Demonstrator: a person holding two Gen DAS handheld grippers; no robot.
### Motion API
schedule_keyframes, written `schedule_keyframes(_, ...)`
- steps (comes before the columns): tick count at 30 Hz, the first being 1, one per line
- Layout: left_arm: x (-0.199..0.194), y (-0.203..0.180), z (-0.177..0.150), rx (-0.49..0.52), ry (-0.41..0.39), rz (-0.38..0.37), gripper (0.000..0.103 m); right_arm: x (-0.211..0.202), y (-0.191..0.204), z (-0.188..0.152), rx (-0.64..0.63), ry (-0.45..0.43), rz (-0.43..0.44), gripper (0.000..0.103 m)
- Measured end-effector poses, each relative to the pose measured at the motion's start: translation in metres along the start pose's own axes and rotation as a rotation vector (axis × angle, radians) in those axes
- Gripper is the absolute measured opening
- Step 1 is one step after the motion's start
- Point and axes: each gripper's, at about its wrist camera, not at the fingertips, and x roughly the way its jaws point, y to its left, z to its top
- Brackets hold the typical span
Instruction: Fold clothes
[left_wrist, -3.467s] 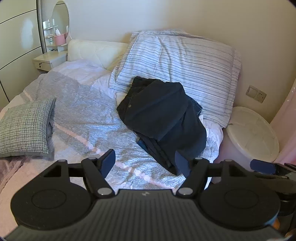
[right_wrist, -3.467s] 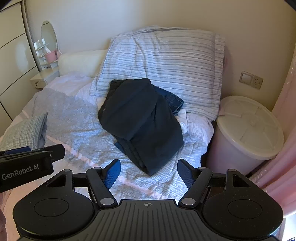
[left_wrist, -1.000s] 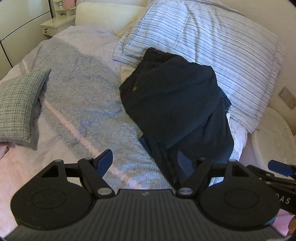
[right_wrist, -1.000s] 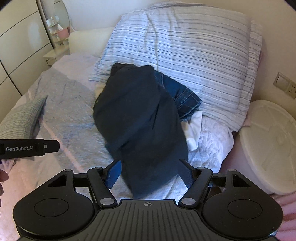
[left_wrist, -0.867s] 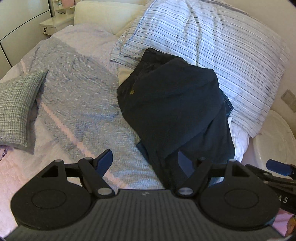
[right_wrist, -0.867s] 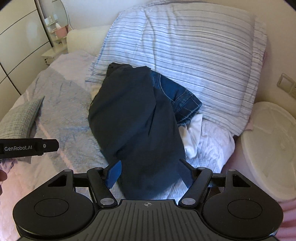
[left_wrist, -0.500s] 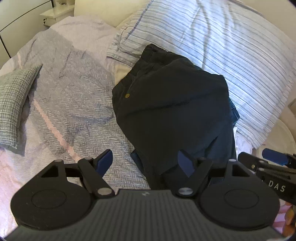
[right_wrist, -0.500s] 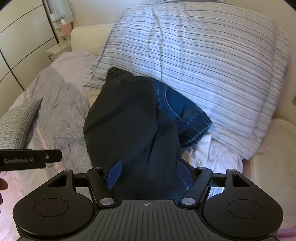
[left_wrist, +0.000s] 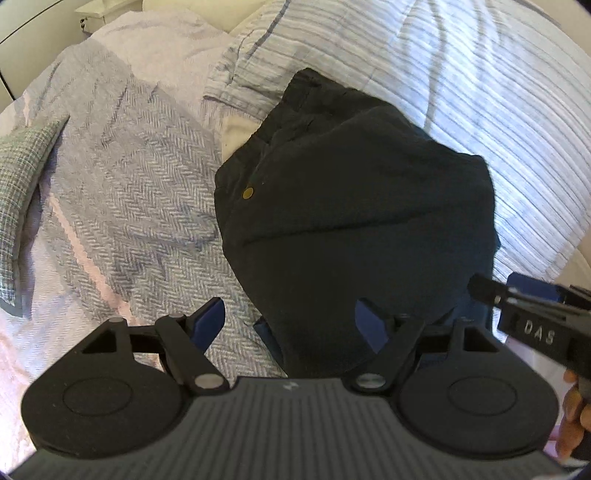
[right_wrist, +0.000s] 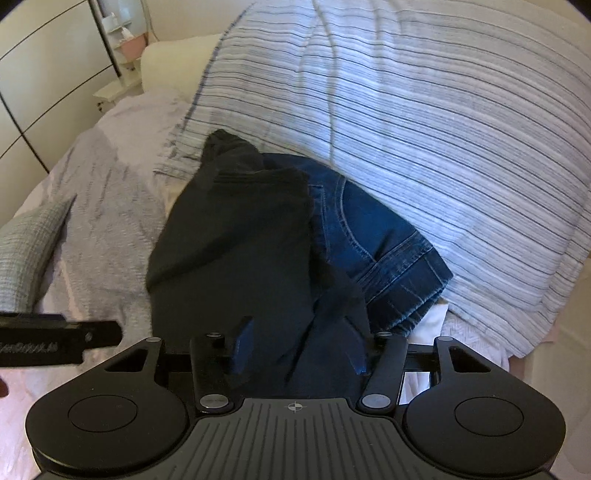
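Closing at lower centre, the right gripper (right_wrist: 299, 347) is being brought around the dark garment (right_wrist: 236, 236); the left gripper (left_wrist: 291, 321) is being held apart.

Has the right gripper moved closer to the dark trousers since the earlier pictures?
Yes. The right gripper has come forward and down toward the striped pillow; its closing jaws now straddle the near edge of the dark trousers.

open left tongs (left_wrist: 290, 320) over dark trousers (left_wrist: 354, 221), perhaps touching, on herringbone bedspread (left_wrist: 140, 192)
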Motion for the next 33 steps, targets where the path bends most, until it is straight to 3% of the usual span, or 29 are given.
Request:
schedule_keyframes(5, 0.014, 0.004, 0.005, -0.014, 0.022, 0.012, 0.075, 0.013, -0.005, 0.01, -0.023, -0.033, -0.014, 0.056)
schedule_keyframes(10, 0.017, 0.008, 0.009, -0.026, 0.022, 0.017, 0.075, 0.025, 0.004, 0.015, -0.096, -0.046, 0.026, 0.056)
schedule_keyframes(12, 0.016, 0.01, 0.009, -0.034, 0.021, 0.02, 0.075, 0.031, 0.008, 0.012, -0.146, -0.029, 0.052, 0.04)
schedule_keyframes(13, 0.016, 0.011, 0.009, -0.037, 0.019, 0.021, 0.075, 0.034, 0.011, 0.009, -0.17, -0.012, 0.061, 0.018)
schedule_keyframes(14, 0.014, 0.013, 0.009, -0.039, 0.017, 0.022, 0.075, 0.033, 0.012, 0.006, -0.182, -0.009, 0.075, 0.01)
schedule_keyframes(15, 0.013, 0.015, 0.008, -0.044, 0.016, 0.025, 0.075, 0.032, 0.013, 0.004, -0.189, -0.01, 0.089, 0.009)
schedule_keyframes(19, 0.001, 0.026, 0.001, -0.072, 0.002, 0.04, 0.075, 0.013, 0.014, 0.001, -0.147, -0.021, 0.197, 0.004)
schedule_keyframes(24, -0.028, 0.055, -0.016, -0.155, -0.045, 0.068, 0.075, -0.028, 0.028, 0.001, -0.057, -0.058, 0.403, 0.002)
schedule_keyframes(27, -0.056, 0.08, -0.033, -0.229, -0.097, 0.091, 0.075, -0.052, 0.048, 0.006, -0.01, -0.107, 0.496, 0.002)
schedule_keyframes(33, -0.131, 0.142, -0.088, -0.386, -0.222, 0.125, 0.075, -0.111, 0.103, 0.011, -0.053, -0.228, 0.623, 0.002)
